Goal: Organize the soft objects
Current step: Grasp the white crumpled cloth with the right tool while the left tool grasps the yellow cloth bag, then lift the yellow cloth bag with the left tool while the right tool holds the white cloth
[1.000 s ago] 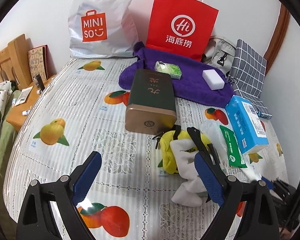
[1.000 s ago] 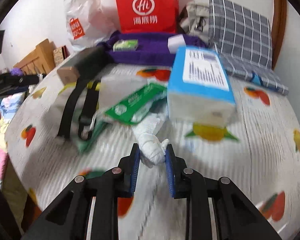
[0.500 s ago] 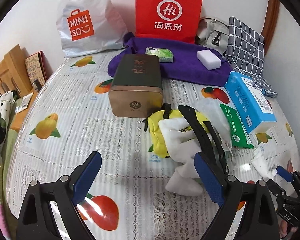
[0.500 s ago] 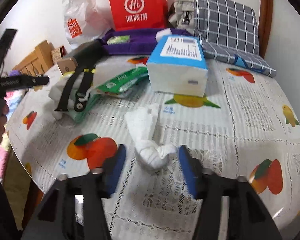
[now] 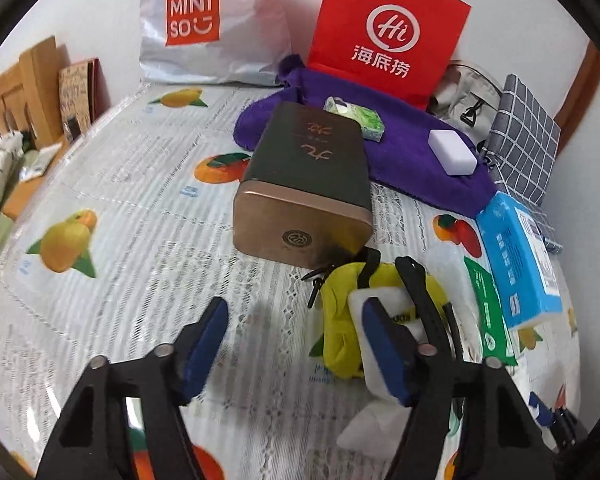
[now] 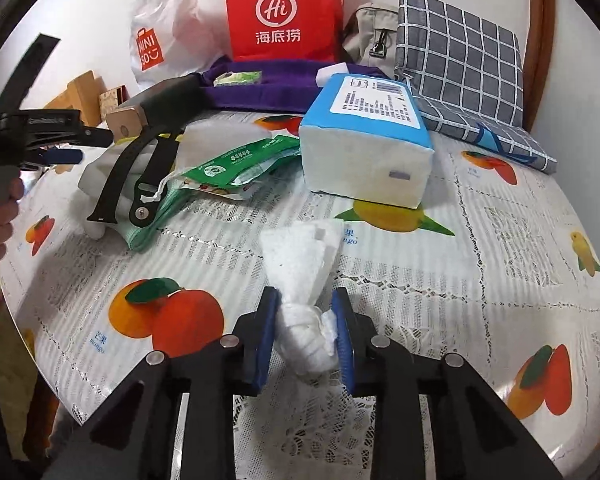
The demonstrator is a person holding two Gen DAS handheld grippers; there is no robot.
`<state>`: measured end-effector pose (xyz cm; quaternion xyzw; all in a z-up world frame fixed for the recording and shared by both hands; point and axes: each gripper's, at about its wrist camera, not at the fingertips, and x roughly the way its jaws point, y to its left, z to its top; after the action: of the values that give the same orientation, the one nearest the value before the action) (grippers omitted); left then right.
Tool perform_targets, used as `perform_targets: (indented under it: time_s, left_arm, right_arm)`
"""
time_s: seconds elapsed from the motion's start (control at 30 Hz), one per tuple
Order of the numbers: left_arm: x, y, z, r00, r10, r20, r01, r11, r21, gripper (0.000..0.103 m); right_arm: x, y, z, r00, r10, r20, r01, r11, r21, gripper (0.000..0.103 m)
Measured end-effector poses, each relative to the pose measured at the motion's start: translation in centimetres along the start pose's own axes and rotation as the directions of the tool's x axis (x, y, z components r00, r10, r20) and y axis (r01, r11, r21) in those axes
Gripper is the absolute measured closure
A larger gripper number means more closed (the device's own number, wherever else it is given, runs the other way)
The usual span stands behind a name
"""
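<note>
Right tongs (image 6: 305,334) have narrowed since half a second ago: blue pads now press both sides of the knotted white cloth (image 6: 302,280), gripping its knot, where before they stood wide around it. Cloth's loose end fans out forward on the fruit-print bedcover (image 6: 500,248), just short of the blue tissue pack (image 6: 366,148). Left tongs (image 5: 294,340) moved in closer over the bed, still spread wide and holding nothing; right pad sits in front of a white soft item (image 5: 374,302) lying on the yellow pouch (image 5: 340,320) under a black strap (image 5: 418,292), contact unclear. Bronze-ended box (image 5: 306,196) lies just behind the pouch, green wipes pack (image 5: 490,316) beside it. Purple towel (image 5: 412,156) at the back carries a white sponge (image 5: 452,152) and small green packet (image 5: 358,118). Red bag (image 5: 388,36) and Miniso bag (image 5: 204,24) stand against the wall
</note>
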<state>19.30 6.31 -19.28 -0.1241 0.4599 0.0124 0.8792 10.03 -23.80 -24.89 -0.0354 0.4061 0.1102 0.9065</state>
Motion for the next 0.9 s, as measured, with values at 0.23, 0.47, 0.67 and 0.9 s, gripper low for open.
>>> perform_targets:
  time_s: [0.23,0.47,0.67,0.9]
  left_arm:
    - [2.2,0.4,0.5,0.992,-0.121,-0.029,0.119,0.992,-0.05,0.057]
    - [1.6,-0.1,0.4,0.981,-0.192,-0.029,0.191,0.981,-0.021,0.087]
    - [-2.4,1.4,0.2,0.986,-0.165,0.016,0.165,0.986,-0.015,0.088]
    - [-5.2,4.8,-1.1,0.997,-0.072,0.026,0.073,0.997,-0.037,0.087]
  right_arm:
    - [0.4,0.3,0.3,1.0,-0.017,0.008,0.017,1.0,-0.022,0.075]
    - [0.8,0.5,0.8,1.0,-0.027,0.002,0.027,0.999,-0.023,0.075]
    - [0.7,0.5,0.8,1.0,-0.029,-0.011,0.029,1.0,-0.01,0.075]
    - [-0.1,0.7,0.0,0.999,-0.037,-0.024,0.037,0.999,-0.009,0.075]
